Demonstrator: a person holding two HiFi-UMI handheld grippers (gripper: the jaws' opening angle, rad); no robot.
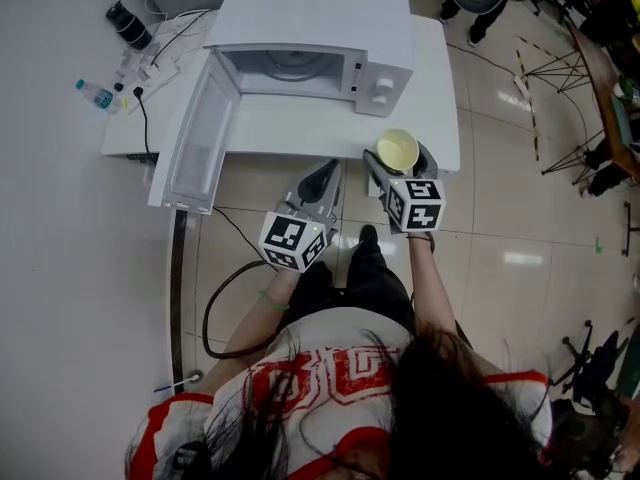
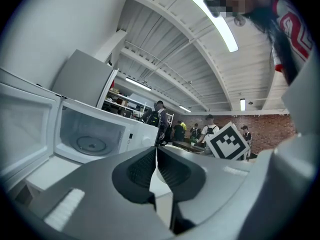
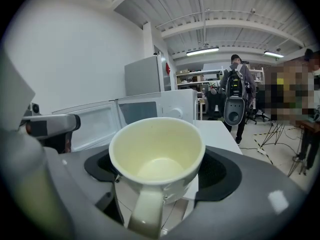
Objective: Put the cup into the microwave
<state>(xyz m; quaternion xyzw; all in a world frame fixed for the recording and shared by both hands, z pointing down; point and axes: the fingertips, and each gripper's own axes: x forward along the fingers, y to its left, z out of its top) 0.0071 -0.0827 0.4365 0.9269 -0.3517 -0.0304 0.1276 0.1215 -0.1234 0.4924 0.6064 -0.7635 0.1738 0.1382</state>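
Note:
A pale yellow cup (image 1: pixel 398 151) (image 3: pixel 157 160) is held upright between the jaws of my right gripper (image 1: pixel 400 163) (image 3: pixel 159 176), its handle facing the camera, over the table's front edge. The white microwave (image 1: pixel 300 48) (image 2: pixel 90 134) (image 3: pixel 150 111) stands on the white table (image 1: pixel 440 88) with its door (image 1: pixel 195 138) swung wide open to the left and the glass turntable (image 1: pixel 290 65) visible inside. My left gripper (image 1: pixel 322 181) (image 2: pixel 156 169) hangs shut and empty in front of the table, left of the cup.
A water bottle (image 1: pixel 96 93), a black cylinder (image 1: pixel 130 25) and cables lie at the table's far left. A black cable (image 1: pixel 215 308) loops on the floor. Chairs and people stand in the room beyond the table.

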